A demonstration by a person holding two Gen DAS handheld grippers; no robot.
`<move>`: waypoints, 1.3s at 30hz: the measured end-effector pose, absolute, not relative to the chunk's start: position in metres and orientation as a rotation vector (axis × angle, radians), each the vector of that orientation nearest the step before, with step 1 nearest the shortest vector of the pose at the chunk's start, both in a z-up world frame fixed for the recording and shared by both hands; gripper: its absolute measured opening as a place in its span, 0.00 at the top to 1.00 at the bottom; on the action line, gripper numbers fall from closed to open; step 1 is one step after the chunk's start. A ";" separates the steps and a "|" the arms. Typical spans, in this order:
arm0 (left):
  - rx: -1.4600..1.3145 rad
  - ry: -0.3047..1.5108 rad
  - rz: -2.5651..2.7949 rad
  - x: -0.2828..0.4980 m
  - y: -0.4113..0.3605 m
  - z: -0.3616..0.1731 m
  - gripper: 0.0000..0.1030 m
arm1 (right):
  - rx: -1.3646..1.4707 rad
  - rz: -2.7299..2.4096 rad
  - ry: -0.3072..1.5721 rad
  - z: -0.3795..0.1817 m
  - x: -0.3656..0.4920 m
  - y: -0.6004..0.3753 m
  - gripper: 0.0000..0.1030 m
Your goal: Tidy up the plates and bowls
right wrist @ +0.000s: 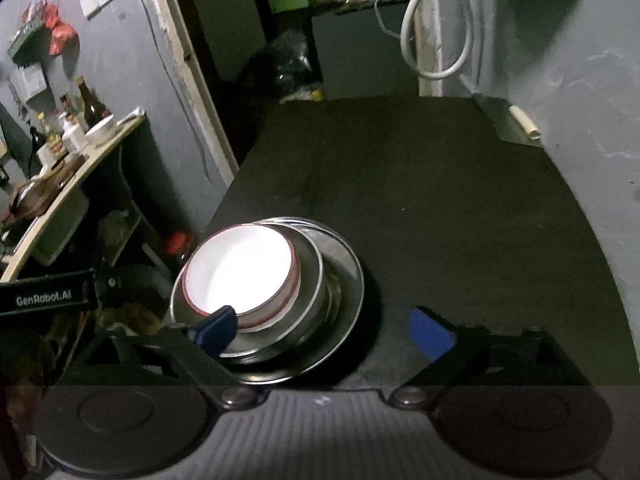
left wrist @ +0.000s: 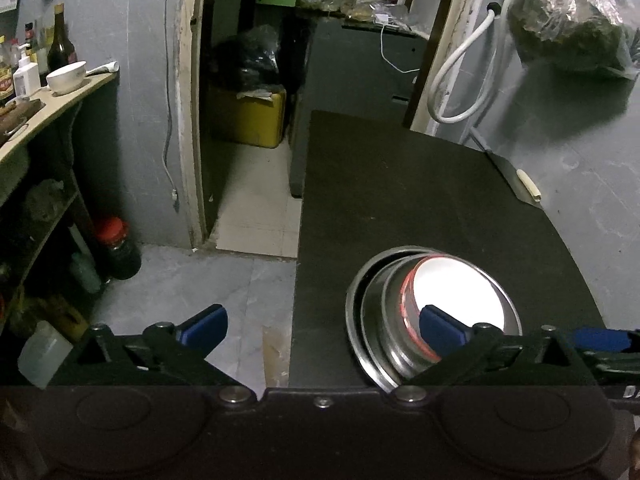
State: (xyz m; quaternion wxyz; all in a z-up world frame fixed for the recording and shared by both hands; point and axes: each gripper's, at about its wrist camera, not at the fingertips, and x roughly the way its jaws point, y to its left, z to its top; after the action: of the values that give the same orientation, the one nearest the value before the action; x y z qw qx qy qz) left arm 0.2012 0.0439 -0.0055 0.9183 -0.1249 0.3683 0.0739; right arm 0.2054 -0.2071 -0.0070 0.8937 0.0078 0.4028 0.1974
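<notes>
I am judging the sorting nearly finished: the white bowl [right wrist: 240,270] is nesting in a steel bowl [right wrist: 312,300] on the steel plate [right wrist: 348,300], near the bench [right wrist: 440,200] corner. My left tool [left wrist: 322,322] and right tool [right wrist: 324,326] are both gaping, released, flanking that plate, gripping nothing.

Steel plate [right wrist: 344,280] and steel bowl [right wrist: 312,292]: polished, reflective metal; white bowl [right wrist: 240,268]: glossy, red-rimmed; bench [right wrist: 440,208]: matt black, slightly dusty.
</notes>
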 end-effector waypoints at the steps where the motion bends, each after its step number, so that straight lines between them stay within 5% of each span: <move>1: -0.254 0.758 0.152 0.197 0.045 -0.005 0.01 | 0.024 0.405 0.826 -0.006 0.201 -0.208 0.01; 39: -0.094 0.698 -0.038 0.057 0.045 -0.017 0.01 | 0.033 0.307 0.727 -0.006 0.053 -0.231 0.00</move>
State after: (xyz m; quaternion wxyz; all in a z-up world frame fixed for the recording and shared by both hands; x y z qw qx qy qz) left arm 0.0569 0.0447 -0.0175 0.9384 -0.0461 0.3420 -0.0184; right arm 0.0527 -0.2312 -0.0064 0.9229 0.0160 0.3543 0.1497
